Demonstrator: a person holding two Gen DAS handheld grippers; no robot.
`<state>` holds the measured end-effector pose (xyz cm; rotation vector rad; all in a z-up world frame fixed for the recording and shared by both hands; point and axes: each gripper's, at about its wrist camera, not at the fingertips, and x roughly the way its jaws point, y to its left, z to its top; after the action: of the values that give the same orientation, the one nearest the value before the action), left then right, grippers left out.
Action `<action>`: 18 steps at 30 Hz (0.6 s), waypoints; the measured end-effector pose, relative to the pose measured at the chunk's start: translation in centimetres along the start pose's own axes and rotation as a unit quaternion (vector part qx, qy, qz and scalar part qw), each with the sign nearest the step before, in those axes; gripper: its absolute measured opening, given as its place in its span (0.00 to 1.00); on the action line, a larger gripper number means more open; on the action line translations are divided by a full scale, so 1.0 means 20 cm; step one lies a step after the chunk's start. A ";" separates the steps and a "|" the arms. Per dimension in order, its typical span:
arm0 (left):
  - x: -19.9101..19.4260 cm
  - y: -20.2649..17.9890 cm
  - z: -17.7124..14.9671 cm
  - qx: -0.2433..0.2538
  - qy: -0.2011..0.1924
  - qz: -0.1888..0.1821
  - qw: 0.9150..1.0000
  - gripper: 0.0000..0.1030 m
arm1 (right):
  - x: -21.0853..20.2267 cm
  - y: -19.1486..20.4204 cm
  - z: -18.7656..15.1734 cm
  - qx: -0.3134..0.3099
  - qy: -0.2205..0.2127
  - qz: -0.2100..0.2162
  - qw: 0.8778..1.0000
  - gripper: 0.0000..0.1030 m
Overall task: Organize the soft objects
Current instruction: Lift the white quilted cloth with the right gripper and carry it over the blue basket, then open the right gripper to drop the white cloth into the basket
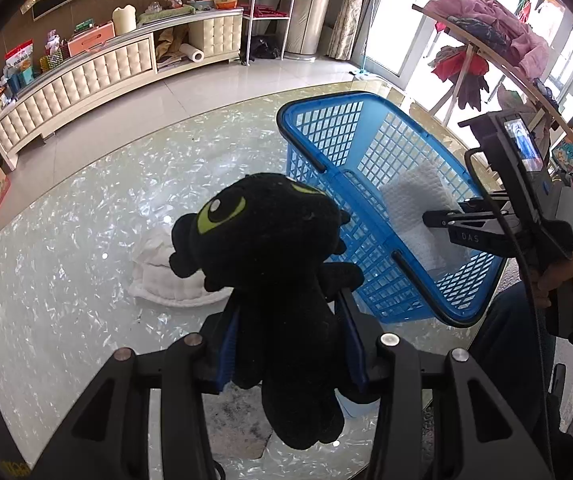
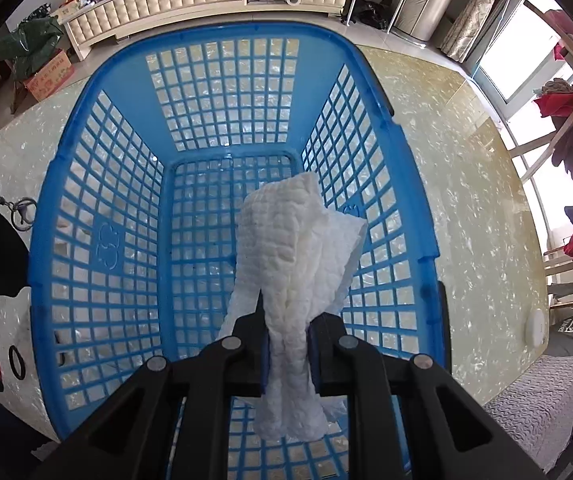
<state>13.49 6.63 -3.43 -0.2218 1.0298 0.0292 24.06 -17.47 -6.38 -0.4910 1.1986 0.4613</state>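
My left gripper (image 1: pixel 288 308) is shut on the body of a black plush dragon (image 1: pixel 262 232) with green eyes, held above the shiny table (image 1: pixel 66 260) just left of a blue mesh basket (image 1: pixel 318 100). In the right wrist view my right gripper (image 2: pixel 288 320) is shut on a white quilted cloth (image 2: pixel 298 232) that hangs inside the basket (image 2: pixel 222 32), above its floor. From the left wrist view the right gripper (image 1: pixel 430 218) reaches into the basket with that cloth (image 1: pixel 410 196). A second folded white cloth (image 1: pixel 166 284) lies on the table behind the plush.
A padded cream cabinet (image 1: pixel 86 76) with clutter on top lines the far wall. A clothes rack (image 1: pixel 486 36) stands at the right by the windows. A metal keyring (image 2: pixel 22 210) hangs by the basket's left side. A white item with black and red marks (image 2: pixel 6 340) lies there too.
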 end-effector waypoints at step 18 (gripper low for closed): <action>0.00 -0.02 0.00 0.002 -0.005 0.001 1.000 0.41 | -0.10 0.09 -0.07 -0.032 -0.062 -0.049 0.996 0.81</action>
<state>13.57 6.31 -3.28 -0.2165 1.0206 0.0299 21.36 -17.03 -5.10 -0.5656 1.0384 0.4397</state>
